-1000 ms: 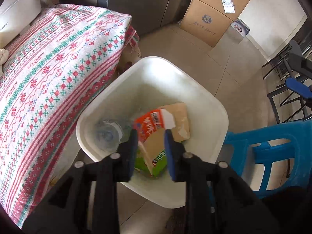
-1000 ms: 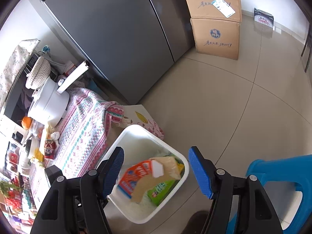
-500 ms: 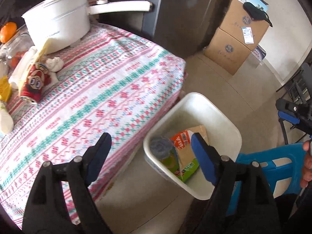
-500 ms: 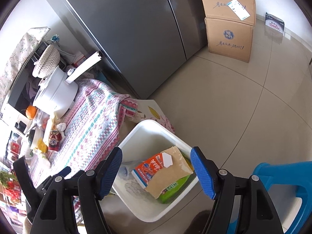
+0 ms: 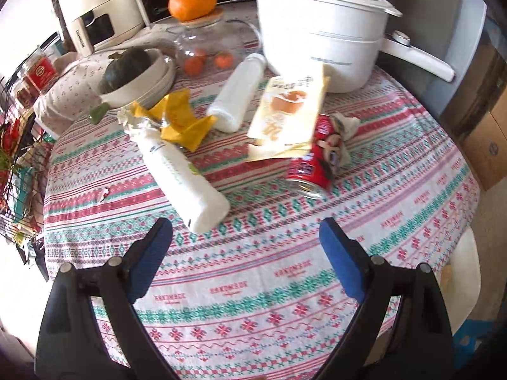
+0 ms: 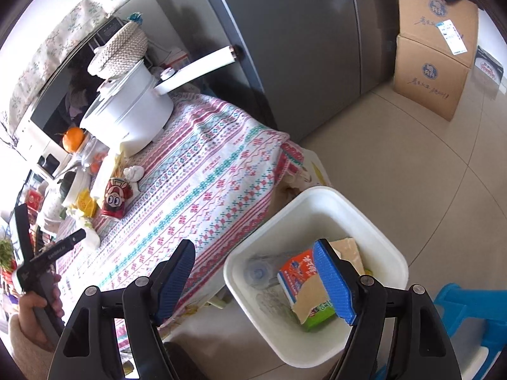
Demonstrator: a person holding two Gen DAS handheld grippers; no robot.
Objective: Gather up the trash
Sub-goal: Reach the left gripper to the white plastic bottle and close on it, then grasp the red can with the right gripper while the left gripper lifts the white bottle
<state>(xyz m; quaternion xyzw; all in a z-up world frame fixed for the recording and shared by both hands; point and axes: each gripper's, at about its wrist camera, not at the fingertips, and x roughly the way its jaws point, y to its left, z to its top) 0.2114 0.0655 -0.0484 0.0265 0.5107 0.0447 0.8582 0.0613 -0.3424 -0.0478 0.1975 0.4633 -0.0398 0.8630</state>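
Observation:
My left gripper [image 5: 245,240] is open and empty over the patterned tablecloth [image 5: 253,285], short of the trash on it: a long white bottle [image 5: 180,171], a yellow wrapper [image 5: 182,120], a second white bottle [image 5: 237,95], a cream carton [image 5: 285,120] and a red can [image 5: 317,161]. My right gripper [image 6: 253,269] is open and empty above the white bin [image 6: 374,234] beside the table. The bin holds an orange carton [image 6: 298,272], a green box [image 6: 320,316], brown cardboard [image 6: 348,250] and a clear bottle [image 6: 256,272].
A white pot [image 5: 320,28], a glass jar with an orange on it [image 5: 202,44] and a bowl with a dark squash [image 5: 133,72] stand at the table's back. A blue stool [image 6: 469,310] is right of the bin. Cardboard boxes [image 6: 427,72] and a fridge [image 6: 301,47] stand behind.
My left gripper let go of the carton into the bin, opened, and swung from above the bin to over the tabletop. My right gripper stayed open and shifted slightly.

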